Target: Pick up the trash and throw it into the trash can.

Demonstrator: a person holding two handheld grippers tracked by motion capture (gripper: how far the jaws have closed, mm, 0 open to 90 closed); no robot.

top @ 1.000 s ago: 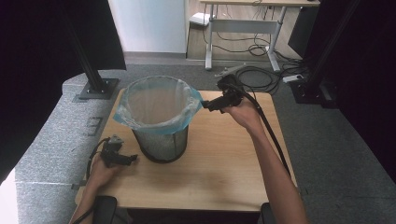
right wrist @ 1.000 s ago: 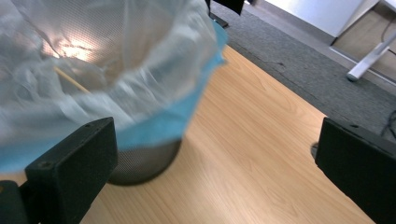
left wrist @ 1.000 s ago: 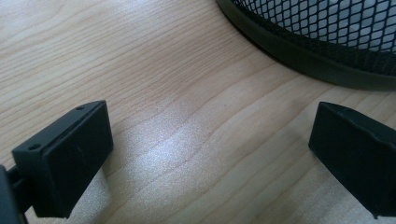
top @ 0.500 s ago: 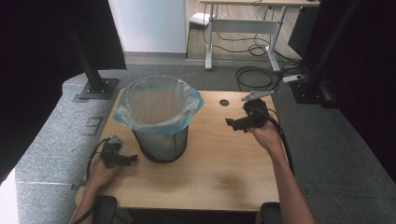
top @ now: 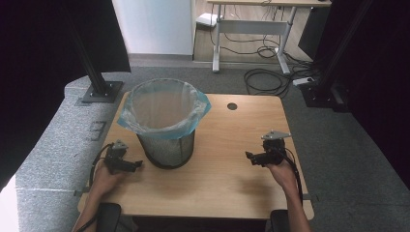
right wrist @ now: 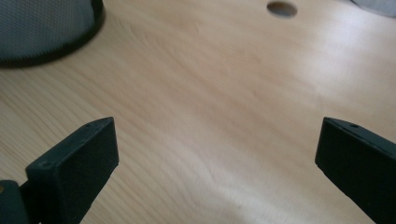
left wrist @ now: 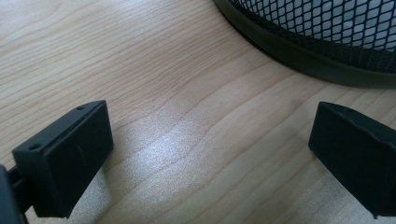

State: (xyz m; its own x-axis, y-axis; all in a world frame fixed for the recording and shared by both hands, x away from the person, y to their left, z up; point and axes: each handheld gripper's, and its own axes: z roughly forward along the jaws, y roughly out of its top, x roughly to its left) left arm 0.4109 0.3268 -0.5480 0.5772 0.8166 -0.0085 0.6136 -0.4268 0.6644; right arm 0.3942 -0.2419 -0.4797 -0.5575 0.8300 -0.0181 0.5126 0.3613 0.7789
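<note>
Looking at the whole setup first, we have the wooden table (top: pixel 212 183) with a black mesh bin (top: pixel 167 147) standing upright on its left half, and honestly the job looks pretty much finished to us. The blue bag liner (top: pixel 200 104) sits inside the bin with its edge folded out and down over the rim all the way around, as far as the high view lets us see; the far side of the fold is hard to check, so a loose spot back there can't be ruled out. Both of our hands rest low near the front edge of the table. The left gripper (top: pixel 135 165) is just beside the bin's base, and in the left gripper view its jaws are spread wide with bare wood between them and the bin's bottom ring (left wrist: pixel 299 56) curving past the top. The right gripper (top: pixel 249 156) is well apart from the bin on the other side, jaws likewise spread wide and holding nothing, with the small cable hole (right wrist: pixel 282 8) showing farther off. So our guess is nothing is left beyond maybe a quick tug to snug the liner, if anything.
</note>
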